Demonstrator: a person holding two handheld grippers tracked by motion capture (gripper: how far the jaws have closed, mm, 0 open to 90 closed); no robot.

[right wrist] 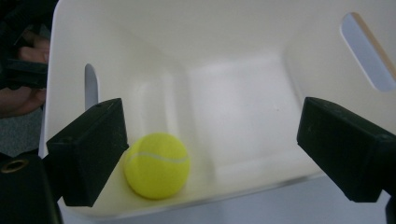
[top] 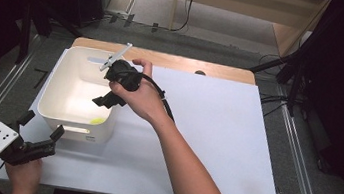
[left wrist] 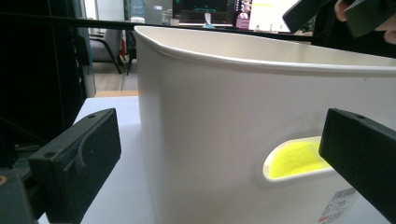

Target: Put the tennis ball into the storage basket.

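Observation:
A yellow tennis ball (right wrist: 157, 164) lies on the floor of a white plastic bin (top: 53, 81), near its front corner (top: 98, 120). My right gripper (top: 106, 100) hangs over the bin's right side and points down into it. In the right gripper view, my right gripper (right wrist: 217, 149) is open with nothing between its jaws, and the ball rests below and beside one jaw. My left gripper (top: 44, 124) is open on the table just in front of the bin's near wall. In the left gripper view, the ball (left wrist: 294, 160) shows through the handle slot of the bin (left wrist: 210, 102), between the spread jaws of my left gripper (left wrist: 219, 156).
The bin stands at the left of a white board (top: 215, 133) laid on a wooden table (top: 189, 64). Dark stands and cables line the floor on both sides. The person's right forearm (top: 186, 164) crosses the board's middle.

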